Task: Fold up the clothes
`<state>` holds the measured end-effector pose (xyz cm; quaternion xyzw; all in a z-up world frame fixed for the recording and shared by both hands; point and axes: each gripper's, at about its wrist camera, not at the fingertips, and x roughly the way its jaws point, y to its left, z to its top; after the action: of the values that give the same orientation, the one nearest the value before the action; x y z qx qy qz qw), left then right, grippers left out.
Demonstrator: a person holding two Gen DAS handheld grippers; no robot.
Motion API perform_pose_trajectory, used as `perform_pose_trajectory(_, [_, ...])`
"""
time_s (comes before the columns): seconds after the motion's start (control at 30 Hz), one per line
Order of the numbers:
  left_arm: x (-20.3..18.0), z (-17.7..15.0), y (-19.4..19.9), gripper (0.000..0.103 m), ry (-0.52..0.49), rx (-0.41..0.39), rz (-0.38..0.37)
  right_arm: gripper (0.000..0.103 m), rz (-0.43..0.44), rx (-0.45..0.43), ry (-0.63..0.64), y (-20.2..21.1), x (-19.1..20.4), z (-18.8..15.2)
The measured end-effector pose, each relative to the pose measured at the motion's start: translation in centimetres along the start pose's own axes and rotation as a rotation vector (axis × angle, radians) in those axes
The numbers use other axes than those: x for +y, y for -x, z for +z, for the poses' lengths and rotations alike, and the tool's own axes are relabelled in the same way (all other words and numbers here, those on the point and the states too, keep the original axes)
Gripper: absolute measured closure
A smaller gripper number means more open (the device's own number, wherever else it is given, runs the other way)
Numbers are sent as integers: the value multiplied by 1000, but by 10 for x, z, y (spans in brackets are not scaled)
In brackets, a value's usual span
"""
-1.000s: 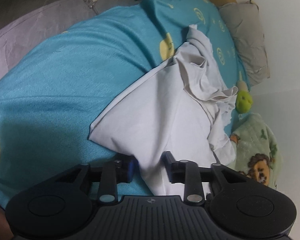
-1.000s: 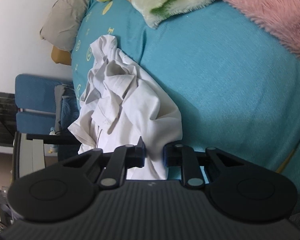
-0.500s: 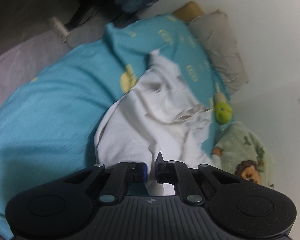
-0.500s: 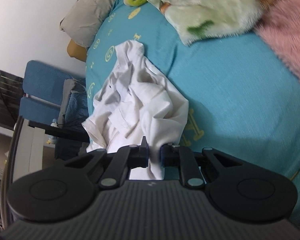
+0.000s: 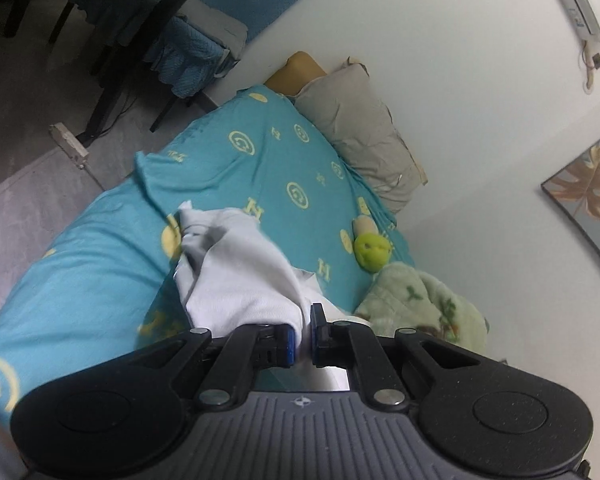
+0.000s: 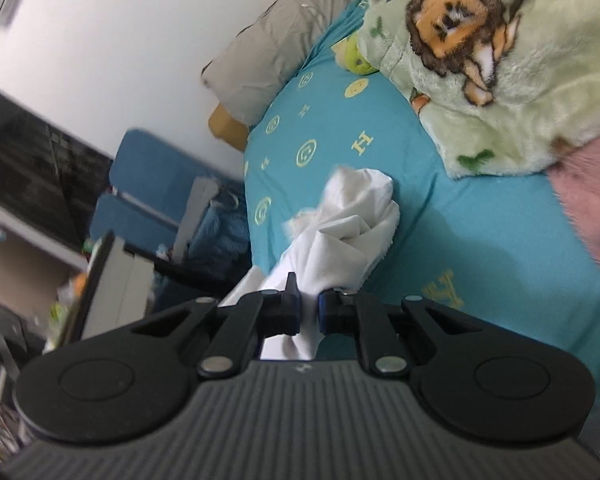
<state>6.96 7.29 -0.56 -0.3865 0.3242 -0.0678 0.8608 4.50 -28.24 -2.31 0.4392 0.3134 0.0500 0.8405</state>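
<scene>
A white shirt (image 5: 240, 276) hangs bunched over the teal bedsheet (image 5: 100, 264), lifted off the bed. My left gripper (image 5: 305, 340) is shut on one edge of it, the cloth pinched between the blue-padded fingers. In the right wrist view the same white shirt (image 6: 348, 232) trails forward in a crumpled roll, its far end resting on the teal bedsheet (image 6: 480, 248). My right gripper (image 6: 309, 312) is shut on another edge of that cloth. How the garment lies beneath both grippers is hidden.
A grey pillow (image 5: 364, 132) and a yellow cushion (image 5: 296, 66) lie at the head of the bed by the wall. A green plush toy (image 5: 374, 250), a lion-print fleece blanket (image 6: 492, 64) and a pink fuzzy blanket (image 6: 588, 204) crowd one side. A blue chair (image 6: 148, 184) stands beside the bed.
Both grippers closed on the shirt's edge and rose from the bed, pulling the flat-lying shirt up into a hanging bunch. Both views now tilt toward the wall and pillows.
</scene>
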Motion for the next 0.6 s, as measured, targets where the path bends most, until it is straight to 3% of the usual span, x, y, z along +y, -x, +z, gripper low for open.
perform_pose_trajectory(0.33, [27, -61, 95, 95, 50, 35, -23, 92, 6, 45, 14, 89, -16, -55])
perform_pose_trajectory(0.47, [24, -54, 92, 95, 43, 14, -14, 92, 11, 35, 20, 84, -7, -51])
perform_pose_trajectory(0.6, [10, -30, 63, 94, 30, -10, 9, 92, 10, 20, 13, 57, 4, -31])
